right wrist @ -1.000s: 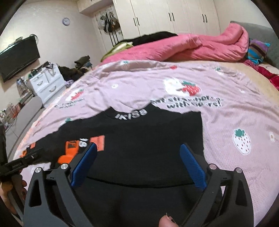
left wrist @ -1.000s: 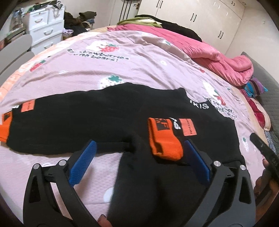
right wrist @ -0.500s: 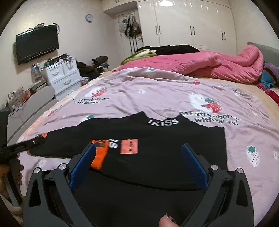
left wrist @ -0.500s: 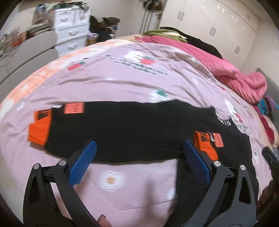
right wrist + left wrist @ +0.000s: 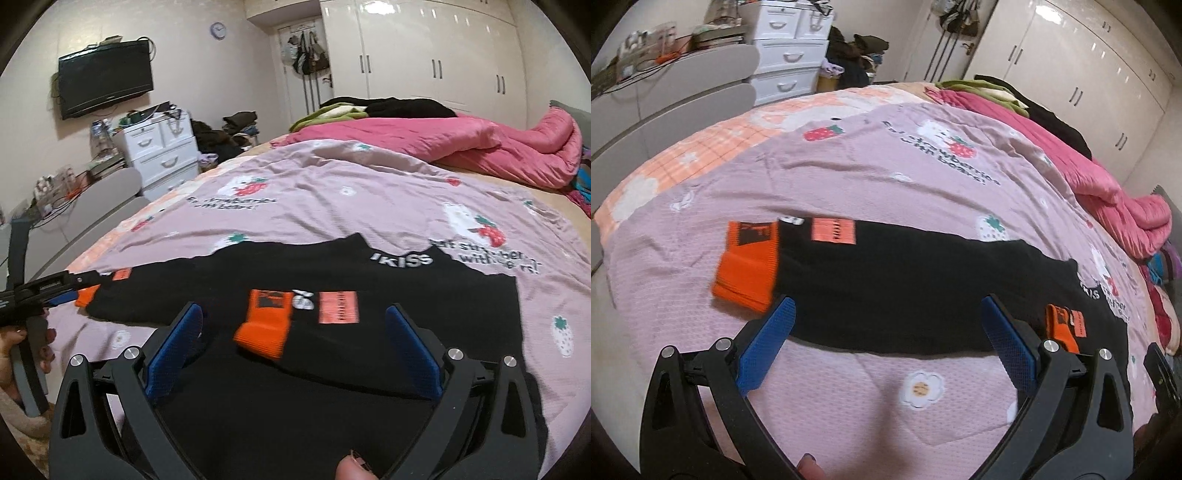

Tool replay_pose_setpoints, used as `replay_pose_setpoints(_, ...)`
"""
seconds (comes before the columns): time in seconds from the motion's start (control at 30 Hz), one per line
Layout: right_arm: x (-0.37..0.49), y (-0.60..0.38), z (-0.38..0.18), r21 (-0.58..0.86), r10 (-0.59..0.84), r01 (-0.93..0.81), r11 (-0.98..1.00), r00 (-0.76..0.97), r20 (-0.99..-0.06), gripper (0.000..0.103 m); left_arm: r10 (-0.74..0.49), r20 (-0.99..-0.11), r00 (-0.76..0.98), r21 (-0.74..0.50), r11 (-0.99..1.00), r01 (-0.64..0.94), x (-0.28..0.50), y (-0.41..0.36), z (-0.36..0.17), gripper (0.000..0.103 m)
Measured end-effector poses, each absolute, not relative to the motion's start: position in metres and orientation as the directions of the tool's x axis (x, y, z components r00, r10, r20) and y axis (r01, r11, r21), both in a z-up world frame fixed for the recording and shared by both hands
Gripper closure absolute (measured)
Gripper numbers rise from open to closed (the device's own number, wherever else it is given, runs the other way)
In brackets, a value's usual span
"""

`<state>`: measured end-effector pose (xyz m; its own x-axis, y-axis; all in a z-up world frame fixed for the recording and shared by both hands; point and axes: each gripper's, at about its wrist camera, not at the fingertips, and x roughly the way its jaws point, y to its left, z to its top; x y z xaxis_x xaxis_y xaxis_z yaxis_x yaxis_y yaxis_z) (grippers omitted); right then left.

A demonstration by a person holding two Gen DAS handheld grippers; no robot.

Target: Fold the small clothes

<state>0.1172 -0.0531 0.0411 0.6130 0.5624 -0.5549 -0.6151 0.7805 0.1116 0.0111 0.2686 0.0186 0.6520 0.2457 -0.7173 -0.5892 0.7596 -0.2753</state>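
Black sweater (image 5: pixel 905 288) on bed (image 5: pixel 849 166): unfolded sleeve stretches leftward, orange cuff (image 5: pixel 746 273) just ahead of our left gripper (image 5: pixel 886 332); both jaws spread, empty; right gripper (image 5: pixel 295 343) over torso.

A sweater (image 5: pixel 369 306) lies on the bedspread (image 5: pixel 332 199), quilt (image 5: pixel 461 144) behind.
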Motion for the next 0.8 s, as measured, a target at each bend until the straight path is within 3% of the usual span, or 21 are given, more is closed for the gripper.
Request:
replay_pose_setpoints(0.37, 0.095, 0.008, 0.046, 0.061, 0.604, -0.708, 0.704, 0.551, -0.576, 0.005, 0.272, -0.734, 0.622, -0.324, 0.664, -0.673, -0.016, 0.31, 0.009, 0.009)
replay_pose_setpoints(0.8, 0.077, 0.088, 0.038, 0.096, 0.643, -0.791, 0.604, 0.412, -0.646, 0.005, 0.294, -0.756, 0.585, -0.365, 0.553, -0.749, -0.038, 0.35, -0.008, 0.009)
